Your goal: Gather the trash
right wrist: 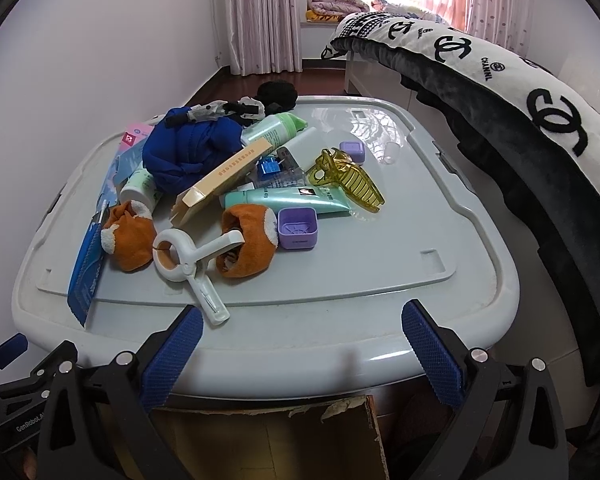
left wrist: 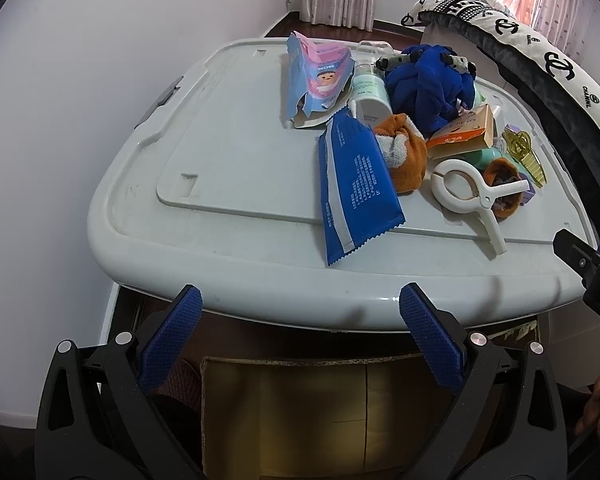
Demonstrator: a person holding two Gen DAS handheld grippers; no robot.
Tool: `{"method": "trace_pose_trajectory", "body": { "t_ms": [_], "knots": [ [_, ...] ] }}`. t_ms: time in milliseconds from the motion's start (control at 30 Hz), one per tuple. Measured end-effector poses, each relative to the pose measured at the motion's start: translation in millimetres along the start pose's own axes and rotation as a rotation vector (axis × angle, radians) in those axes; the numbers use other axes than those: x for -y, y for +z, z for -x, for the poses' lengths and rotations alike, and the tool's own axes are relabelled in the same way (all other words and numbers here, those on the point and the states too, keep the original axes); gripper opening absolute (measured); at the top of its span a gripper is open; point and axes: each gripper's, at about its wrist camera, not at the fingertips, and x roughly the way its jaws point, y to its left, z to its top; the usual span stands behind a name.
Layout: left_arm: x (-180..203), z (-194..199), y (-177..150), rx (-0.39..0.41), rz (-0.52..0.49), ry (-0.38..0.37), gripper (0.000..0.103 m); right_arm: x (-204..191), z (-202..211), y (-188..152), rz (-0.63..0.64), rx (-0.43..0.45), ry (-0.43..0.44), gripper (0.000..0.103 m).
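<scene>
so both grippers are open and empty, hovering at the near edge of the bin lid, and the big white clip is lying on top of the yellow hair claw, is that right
Not quite. The white clip lies apart from the yellow hair claw, resting against an orange sock, as the right wrist view shows. The rest holds: left gripper and right gripper are open and empty by the bin lid.

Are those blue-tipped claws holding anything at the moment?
No. The left gripper and right gripper are both open and empty, short of the clutter on the grey lid.
</scene>
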Motion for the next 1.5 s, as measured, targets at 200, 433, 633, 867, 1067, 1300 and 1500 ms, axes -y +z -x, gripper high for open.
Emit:
{"method": "trace_pose_trajectory", "body": {
  "t_ms": [200, 433, 633, 867, 1067, 1300, 1500],
  "knots": [
    [1.6, 1.2, 1.1, -0.002, -0.005, 0.002, 0.097, -1.8, 3.6, 9.6, 0.098, -0.004, 0.048, 0.098],
    [4.3, 2.6, 6.9, -0.01, -0.006, -0.021, 0.097, 41.0, -20.6, 65.4, 0.195, -0.037, 0.119, 0.098],
    [15.7, 4.7, 11.8, 0.007, -0.038, -0.025, 0.097, 70.6, -79.0, 102.1, 0.181, -0.107, 0.172, 0.098],
    [28.7, 1.6, 13.5, 0.007, -0.083, -0.033, 0.097, 66.6, -126.3, 123.9, 0.134, -0.142, 0.273, 0.092],
    [28.9, -0.8, 13.4, 0.001, -0.082, -0.032, 0.097, 51.7, -151.2, 122.3, 0.152, -0.169, 0.274, 0.047],
    [22.9, -0.8, 16.2, 0.005, -0.072, -0.03, 0.097, 73.0, -111.3, 118.3, 0.076, -0.115, 0.319, 0.047],
    [36.1, 9.4, 6.3, 0.058, -0.119, -0.105, 0.097, 91.5, 3.8, 87.9, 0.01, 0.05, 0.362, 0.047]
  ]
}}
